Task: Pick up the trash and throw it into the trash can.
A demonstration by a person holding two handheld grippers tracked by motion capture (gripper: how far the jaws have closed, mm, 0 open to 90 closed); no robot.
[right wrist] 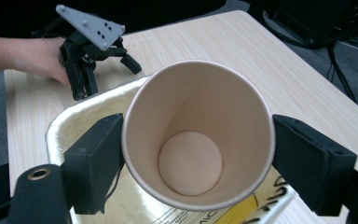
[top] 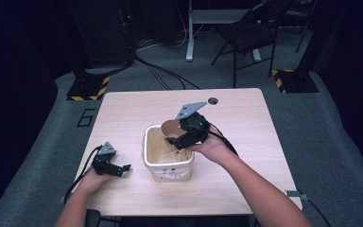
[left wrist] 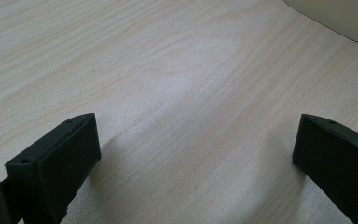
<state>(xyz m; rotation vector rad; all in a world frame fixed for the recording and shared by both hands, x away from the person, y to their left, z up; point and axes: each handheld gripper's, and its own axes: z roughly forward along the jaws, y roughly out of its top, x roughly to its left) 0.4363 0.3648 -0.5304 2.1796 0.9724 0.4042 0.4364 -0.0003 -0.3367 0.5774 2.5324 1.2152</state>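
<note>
Two jaws of right hand-held gripper (right wrist: 198, 158) clamping paper cup (right wrist: 198, 135) above tub (top: 167, 163) (likely mid-lift); next, carrying clear. Left hand-held gripper (top: 118, 168) wide open, empty, near-left on table (top: 246, 123).

Readable marks
On the floor (top: 52, 127) left of the bench, a taped "6" (top: 86, 117); on the tub's label (right wrist: 205, 215), partial print "IC".

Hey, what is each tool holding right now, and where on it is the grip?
The right tool holds a brown paper cup by its outer wall just below the rim, one jaw on each side, above the cream tub. The left tool is open and holds nothing.
</note>
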